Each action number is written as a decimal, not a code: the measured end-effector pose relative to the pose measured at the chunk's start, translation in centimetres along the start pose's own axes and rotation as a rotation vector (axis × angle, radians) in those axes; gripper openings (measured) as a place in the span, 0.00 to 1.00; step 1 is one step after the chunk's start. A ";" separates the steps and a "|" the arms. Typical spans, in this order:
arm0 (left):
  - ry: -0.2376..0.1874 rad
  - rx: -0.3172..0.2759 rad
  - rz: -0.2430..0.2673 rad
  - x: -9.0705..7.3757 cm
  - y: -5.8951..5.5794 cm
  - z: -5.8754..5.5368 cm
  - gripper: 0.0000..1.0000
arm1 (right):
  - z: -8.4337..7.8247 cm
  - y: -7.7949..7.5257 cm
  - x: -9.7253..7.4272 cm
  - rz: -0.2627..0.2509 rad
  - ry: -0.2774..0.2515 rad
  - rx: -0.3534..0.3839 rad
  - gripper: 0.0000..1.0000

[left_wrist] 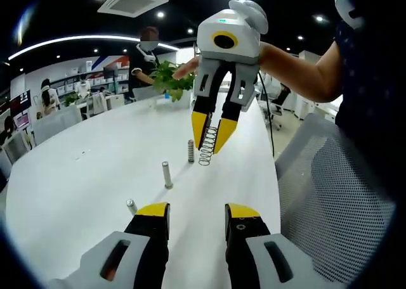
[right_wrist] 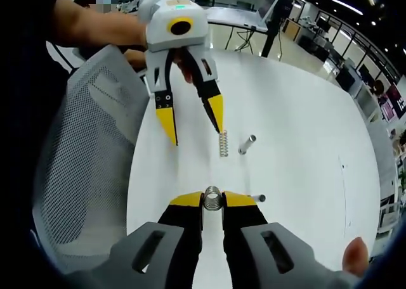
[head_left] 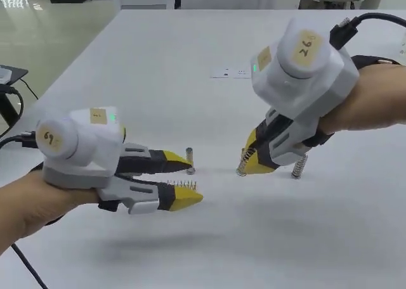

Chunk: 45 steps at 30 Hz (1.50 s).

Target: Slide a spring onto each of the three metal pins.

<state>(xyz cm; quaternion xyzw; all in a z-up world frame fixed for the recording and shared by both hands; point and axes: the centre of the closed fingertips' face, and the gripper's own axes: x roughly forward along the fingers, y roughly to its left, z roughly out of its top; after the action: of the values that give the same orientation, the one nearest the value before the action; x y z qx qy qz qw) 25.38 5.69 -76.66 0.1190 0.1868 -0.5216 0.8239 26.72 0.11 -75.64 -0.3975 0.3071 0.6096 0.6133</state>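
- Three metal pins stand upright on the white table (head_left: 190,80): the near pin (left_wrist: 131,206), the middle pin (left_wrist: 167,174) and the far pin (left_wrist: 190,151).
- There are three springs. The first spring (head_left: 298,166) seems to sit around the far pin.
- The right gripper (left_wrist: 211,137) has its two fingers closed on the second spring (left_wrist: 207,148), which it holds upright near the far pin.
- The left gripper (head_left: 193,182) has its two fingers apart and grips nothing. The third spring (head_left: 182,184) is just beside one of its yellow tips.
- The near pin and the middle pin are bare.
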 end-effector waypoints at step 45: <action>-0.019 -0.083 0.091 -1.3 0.6 -2.3 0.42 | -1.7 -5.2 0.0 -0.042 0.112 -0.025 0.09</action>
<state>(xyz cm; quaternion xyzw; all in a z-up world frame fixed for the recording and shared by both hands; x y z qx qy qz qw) 25.00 7.93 -78.14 0.0882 0.1950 -0.4767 0.8526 32.07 -1.03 -75.90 -0.4451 0.3250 0.5772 0.6026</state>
